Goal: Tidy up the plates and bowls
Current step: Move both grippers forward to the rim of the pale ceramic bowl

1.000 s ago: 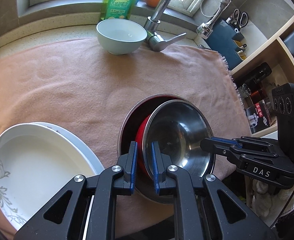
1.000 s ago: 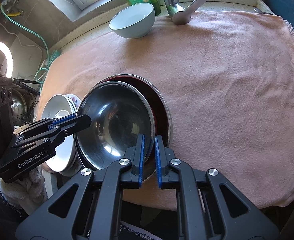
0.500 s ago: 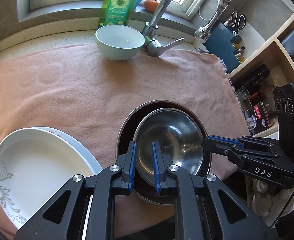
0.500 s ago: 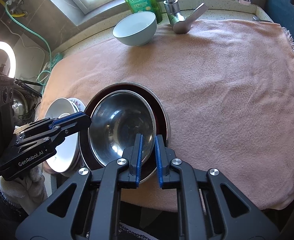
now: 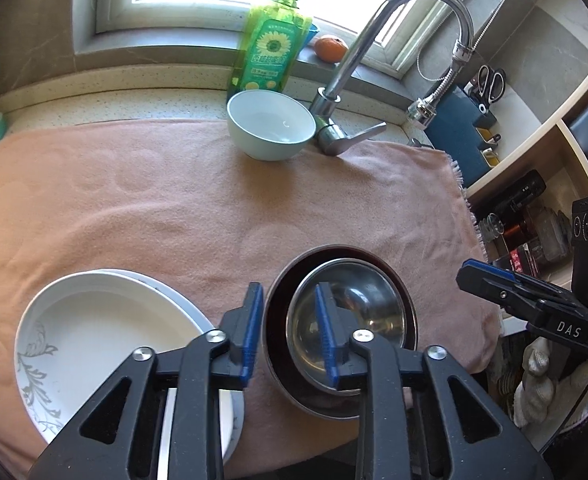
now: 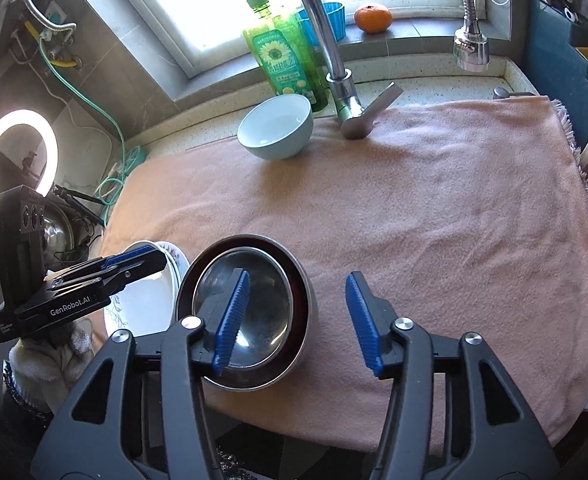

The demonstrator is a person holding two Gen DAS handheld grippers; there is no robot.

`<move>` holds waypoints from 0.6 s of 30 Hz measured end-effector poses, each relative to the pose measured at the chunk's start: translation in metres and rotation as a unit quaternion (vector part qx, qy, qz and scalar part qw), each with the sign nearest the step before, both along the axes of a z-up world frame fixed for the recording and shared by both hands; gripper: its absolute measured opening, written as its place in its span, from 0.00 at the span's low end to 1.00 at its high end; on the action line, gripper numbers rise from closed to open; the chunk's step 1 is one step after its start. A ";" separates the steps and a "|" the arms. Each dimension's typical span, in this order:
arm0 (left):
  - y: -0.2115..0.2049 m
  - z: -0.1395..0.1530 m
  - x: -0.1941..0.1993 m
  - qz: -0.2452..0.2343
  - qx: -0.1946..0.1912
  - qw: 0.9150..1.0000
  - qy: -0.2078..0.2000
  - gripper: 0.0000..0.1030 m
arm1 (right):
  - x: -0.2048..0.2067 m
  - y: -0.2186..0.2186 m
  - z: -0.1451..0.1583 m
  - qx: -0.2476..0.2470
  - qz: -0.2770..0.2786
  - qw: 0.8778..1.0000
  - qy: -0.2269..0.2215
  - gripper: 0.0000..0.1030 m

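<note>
A small steel bowl (image 5: pixel 354 312) (image 6: pixel 253 304) rests nested inside a larger dark red-lined steel bowl (image 5: pixel 281 320) (image 6: pixel 308 300) at the near edge of the pink towel (image 5: pixel 173 200). My left gripper (image 5: pixel 287 326) is open, its jaws straddling the near left rims of both bowls. My right gripper (image 6: pixel 298 320) is wide open above the bowls' right side, holding nothing. Stacked white plates (image 5: pixel 105 332) (image 6: pixel 141 304) lie left of the bowls. A pale blue bowl (image 5: pixel 271 130) (image 6: pixel 275 126) stands upright at the far edge by the faucet.
The faucet (image 5: pixel 374 40) (image 6: pixel 334 60) and its lever (image 5: pixel 354 138) rise behind the towel. A green soap bottle (image 5: pixel 271 48) and an orange (image 5: pixel 330 48) stand by the window sill. Shelves (image 5: pixel 554 152) are at the right. A ring light (image 6: pixel 17 156) stands at the left.
Both grippers lowered the small steel bowl into the larger one, let go and opened. Both have pulled up and back, so the scene looks smaller.
</note>
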State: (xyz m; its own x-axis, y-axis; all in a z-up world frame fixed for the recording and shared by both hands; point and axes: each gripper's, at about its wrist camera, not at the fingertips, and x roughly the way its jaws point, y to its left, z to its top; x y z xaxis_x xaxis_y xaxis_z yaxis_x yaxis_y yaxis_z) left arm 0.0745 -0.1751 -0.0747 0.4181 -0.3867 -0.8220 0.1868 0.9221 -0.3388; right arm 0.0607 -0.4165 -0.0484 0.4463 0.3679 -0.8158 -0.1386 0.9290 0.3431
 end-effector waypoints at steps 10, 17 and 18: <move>0.023 0.015 0.019 0.051 0.040 0.998 -0.012 0.46 | 0.012 -0.009 0.011 0.011 -0.008 1.000 -0.011 0.70; 0.030 0.024 0.045 0.036 0.034 0.998 -0.030 0.46 | 0.024 -0.009 0.015 0.006 -0.051 0.998 -0.034 0.70; 0.031 0.024 0.049 0.033 0.033 0.998 -0.032 0.46 | 0.026 -0.007 0.016 0.005 -0.054 0.998 -0.040 0.70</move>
